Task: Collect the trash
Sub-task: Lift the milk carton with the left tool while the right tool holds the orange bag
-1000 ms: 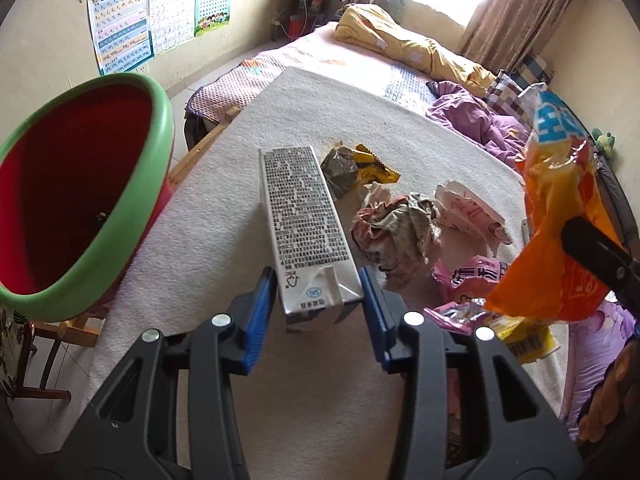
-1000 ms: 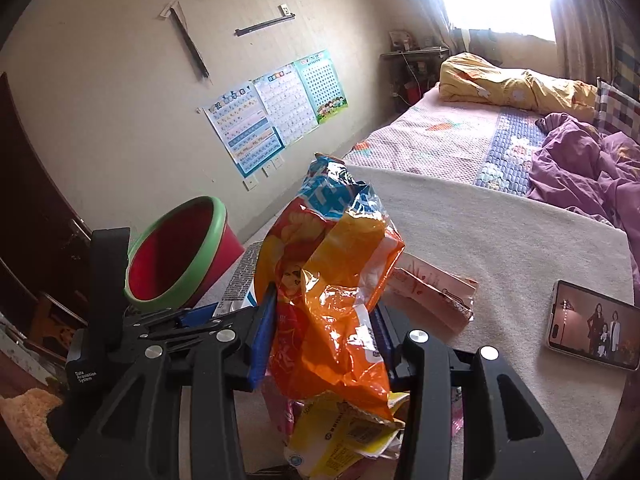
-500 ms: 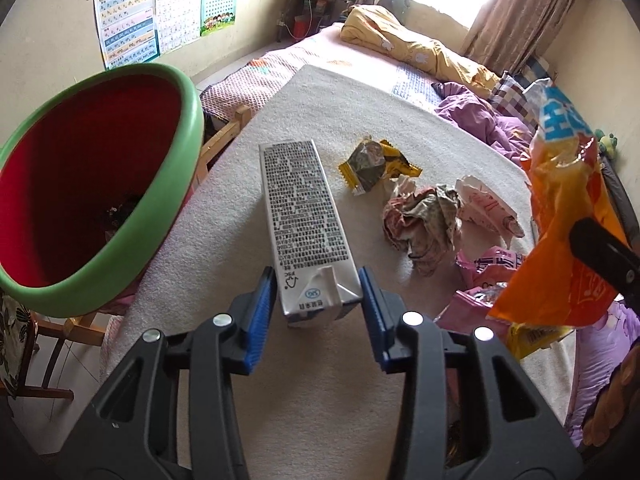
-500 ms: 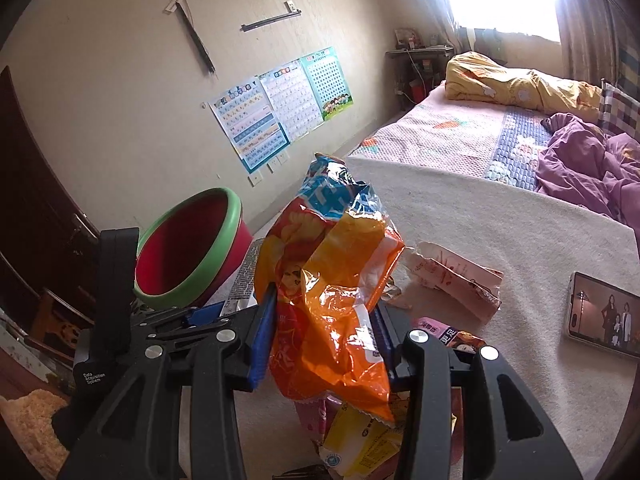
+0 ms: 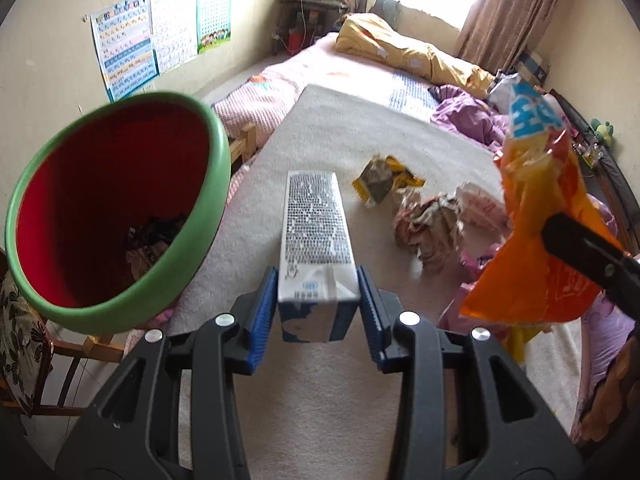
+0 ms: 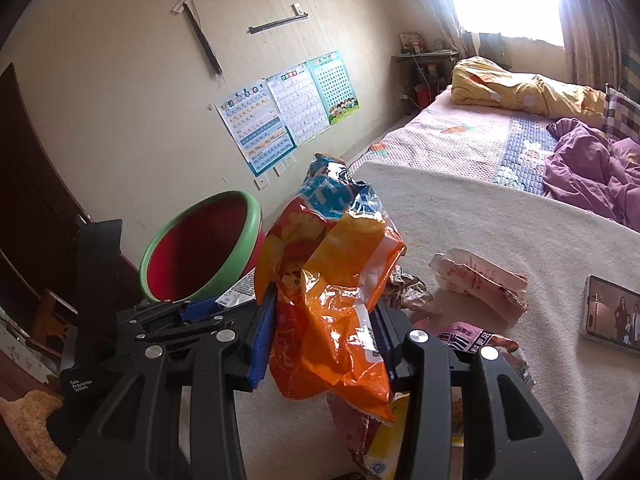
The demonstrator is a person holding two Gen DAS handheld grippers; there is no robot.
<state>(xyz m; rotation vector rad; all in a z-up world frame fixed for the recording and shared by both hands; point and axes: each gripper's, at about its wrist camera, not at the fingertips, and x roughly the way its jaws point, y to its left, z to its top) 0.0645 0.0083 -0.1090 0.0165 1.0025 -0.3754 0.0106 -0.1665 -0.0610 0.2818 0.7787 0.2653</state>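
Observation:
My left gripper is shut on a silver drink carton, holding it lifted above the cream blanket. To its left gapes a red bin with a green rim, with some trash at its bottom. My right gripper is shut on a crumpled orange and blue snack bag, which also shows at the right of the left wrist view as the snack bag. In the right wrist view the bin stands at the left, beyond the left gripper's black body.
Loose trash lies on the blanket: a yellow wrapper, a crumpled paper wad, a pink-white carton and pink packets. A phone lies at the right. Beyond are the bed, a purple quilt and wall posters.
Both grippers have shifted left toward the bin, which now looks larger and nearer in both views. The carton and the snack bag stay gripped.

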